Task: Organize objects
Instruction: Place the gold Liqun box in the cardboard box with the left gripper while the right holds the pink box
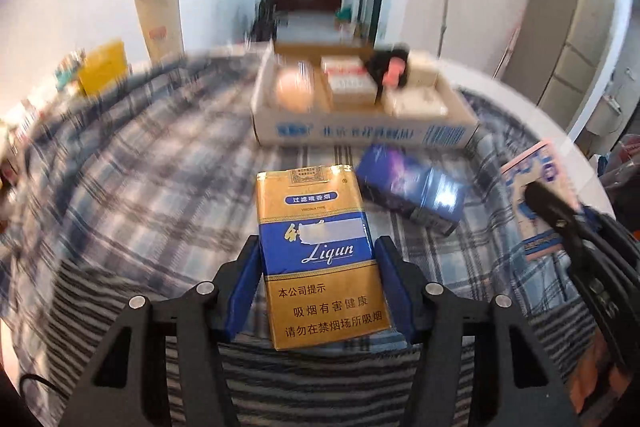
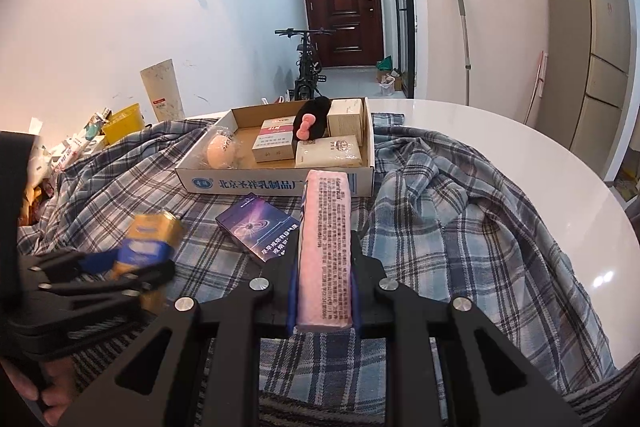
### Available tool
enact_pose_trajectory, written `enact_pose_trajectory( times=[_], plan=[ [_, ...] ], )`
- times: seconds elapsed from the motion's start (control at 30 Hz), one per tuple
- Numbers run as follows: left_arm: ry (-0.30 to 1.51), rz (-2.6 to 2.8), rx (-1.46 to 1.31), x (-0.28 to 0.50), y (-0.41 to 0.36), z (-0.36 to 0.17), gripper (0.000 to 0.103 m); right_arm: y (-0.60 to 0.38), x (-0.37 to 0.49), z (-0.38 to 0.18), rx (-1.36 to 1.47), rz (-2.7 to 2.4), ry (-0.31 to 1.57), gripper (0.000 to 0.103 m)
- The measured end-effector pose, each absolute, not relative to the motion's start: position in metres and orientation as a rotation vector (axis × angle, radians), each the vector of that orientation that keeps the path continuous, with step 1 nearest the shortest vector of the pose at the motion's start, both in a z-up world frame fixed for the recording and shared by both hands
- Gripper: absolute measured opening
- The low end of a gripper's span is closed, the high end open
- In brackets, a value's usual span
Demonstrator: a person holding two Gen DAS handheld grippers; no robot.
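Plaid flannel, blue and grey, lies rumpled over the white round tabletop (image 2: 500,147), and the sorting on it looks partly done. A shallow corrugated cardboard tray (image 2: 280,183) printed with blue Chinese characters sits toward the far edge and already holds a round peach-coloured object in clear wrap (image 2: 221,151), a red-and-white box (image 2: 273,141), a black plush item with a pink bow (image 2: 310,123), a pale wood-grain box (image 2: 347,115) and a cream soft packet (image 2: 331,151).

Three things are not yet in the tray. The left hand-held gripper (image 1: 318,259) is clamped across a gold-and-blue Liqun cigarette pack (image 1: 320,251), a glossy soft pack with slightly rounded corners, held above the cloth near the front edge. The right hand-held gripper (image 2: 325,279) is closed on a pink rectangular packet (image 2: 326,247), narrow edge up, its film wrapper covered in fine print, pointing at the tray's front wall. A purple cigarette box (image 2: 258,227) with a shiny galaxy print lies flat on the cloth between both grippers and the tray, untouched.

By my reading, both held items go into the tray's free floor space at the left, then the purple box remains.
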State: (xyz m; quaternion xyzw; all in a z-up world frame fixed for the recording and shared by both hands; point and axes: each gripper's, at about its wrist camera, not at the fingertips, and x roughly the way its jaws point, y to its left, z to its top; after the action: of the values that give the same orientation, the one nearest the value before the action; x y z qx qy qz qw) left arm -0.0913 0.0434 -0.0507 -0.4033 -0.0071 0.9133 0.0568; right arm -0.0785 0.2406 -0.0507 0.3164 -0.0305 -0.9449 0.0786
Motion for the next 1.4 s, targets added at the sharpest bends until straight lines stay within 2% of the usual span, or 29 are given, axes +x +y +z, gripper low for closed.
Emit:
enact_pose_trajectory(
  times=[0.17, 0.6, 0.9, 1.07, 1.3, 1.4],
  plan=[
    [0.059, 2.848, -1.022, -0.067, 0.034, -0.029, 0.059, 0.243, -0.077, -0.048, 0.923, -2.823, -0.115, 0.019],
    [0.002, 2.826, -0.995, -0.064, 0.014, -0.015, 0.059, 0.251, -0.076, -0.026, 0.931, -2.833, -0.119, 0.019],
    [0.024, 2.881, -0.852, -0.065, 0.013, 0.031, 0.059, 0.256, -0.076, 0.026, 0.801, -2.849, -0.166, 0.019],
    [0.049, 2.916, -0.748, -0.059, 0.011, 0.052, 0.059, 0.246, -0.069, 0.053, 0.671, -2.876, -0.133, 0.019],
    [0.083, 2.858, -0.635, -0.081, 0.026, 0.091, 0.059, 0.237, -0.086, 0.081, 0.607, -2.874, -0.119, 0.019],
    [0.047, 2.875, -0.661, -0.119, 0.035, 0.105, 0.059, 0.232, -0.108, 0.096, 0.571, -2.926, -0.077, 0.019]
  ],
)
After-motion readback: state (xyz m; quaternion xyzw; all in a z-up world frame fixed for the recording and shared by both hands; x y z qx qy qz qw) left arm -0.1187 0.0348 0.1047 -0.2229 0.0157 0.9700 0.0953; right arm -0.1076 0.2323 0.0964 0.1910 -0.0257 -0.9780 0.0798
